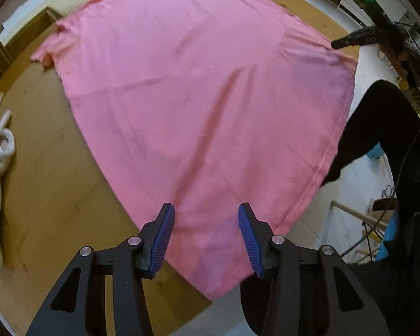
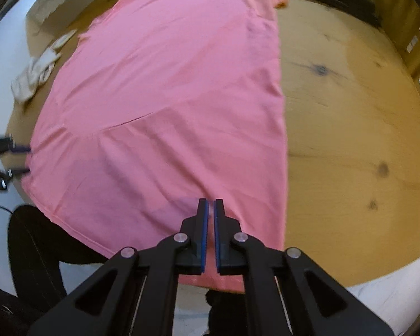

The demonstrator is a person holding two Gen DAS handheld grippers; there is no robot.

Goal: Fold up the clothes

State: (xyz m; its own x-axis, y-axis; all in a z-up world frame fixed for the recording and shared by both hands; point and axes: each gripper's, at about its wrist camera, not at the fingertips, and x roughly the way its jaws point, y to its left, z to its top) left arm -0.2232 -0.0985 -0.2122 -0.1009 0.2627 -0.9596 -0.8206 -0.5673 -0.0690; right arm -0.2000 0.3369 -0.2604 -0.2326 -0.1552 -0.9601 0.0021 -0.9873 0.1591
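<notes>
Folding starts with the pink shirt [image 1: 198, 106], spread flat on the wooden table [image 2: 350, 128]. Our left gripper [image 1: 206, 215] hovers wide open, empty, over the hem; our right gripper [image 2: 210, 210] looks nearly closed, possibly empty. We should pinch both hem corners evenly.

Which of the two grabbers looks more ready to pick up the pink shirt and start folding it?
Probably the left. The left gripper hangs open over a bottom corner of the pink shirt, fabric between its fingers. The right gripper looks shut above the hem.
</notes>
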